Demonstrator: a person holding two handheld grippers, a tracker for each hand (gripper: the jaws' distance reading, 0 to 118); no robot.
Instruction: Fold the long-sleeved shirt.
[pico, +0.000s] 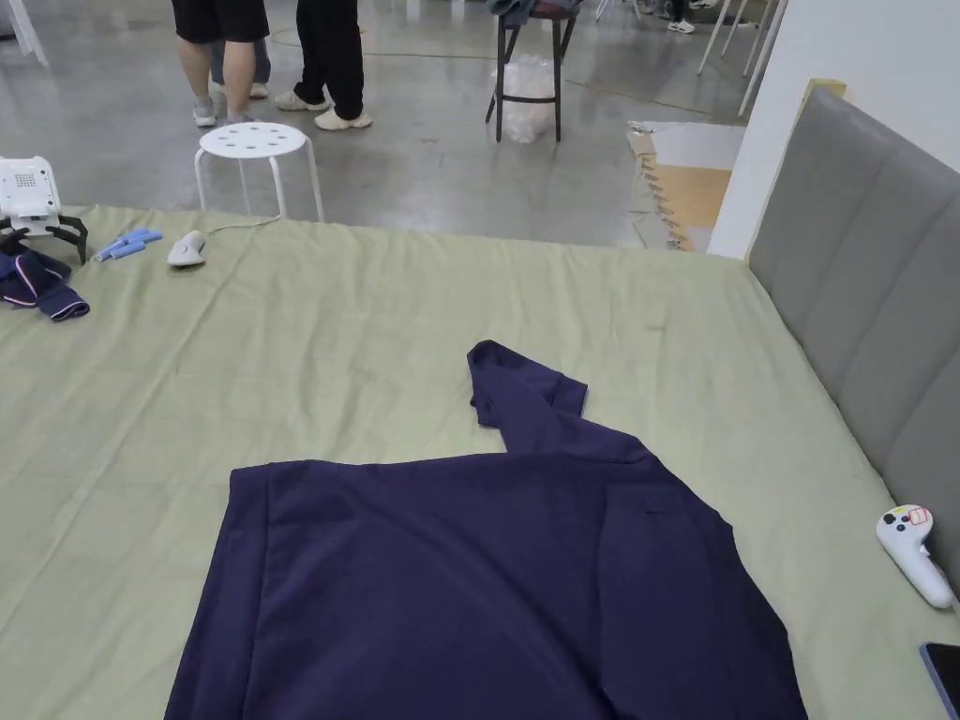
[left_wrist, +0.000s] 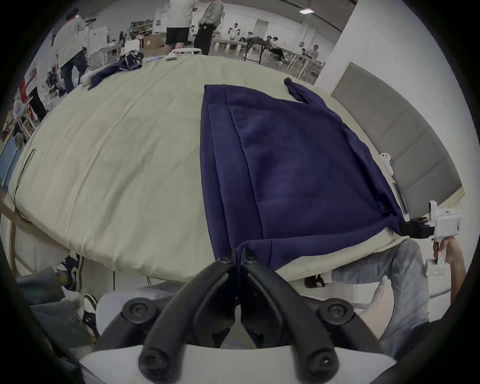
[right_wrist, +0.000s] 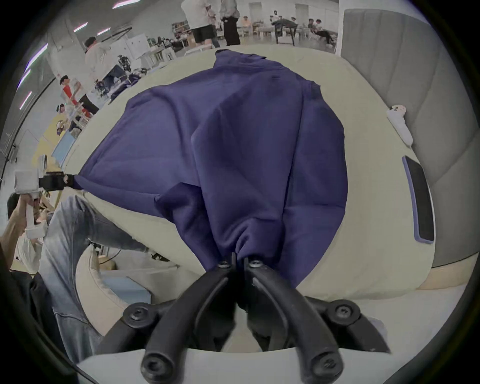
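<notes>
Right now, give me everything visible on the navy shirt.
The shirt is plain dark navy, soft matte knit by the look of it. It lies mostly flat on the pale green sheet, one side edge folded over along a straight crease, and one sleeve bent and pointing away from the person. Its near edge hangs past the bed's edge. The left gripper and right gripper each pinch a near corner; cloth bunches at the right one and is taut between them.

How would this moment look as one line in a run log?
shirt: flat on bed, one sleeve out | left hand-held gripper: shut on shirt | right hand-held gripper: shut on shirt
</notes>
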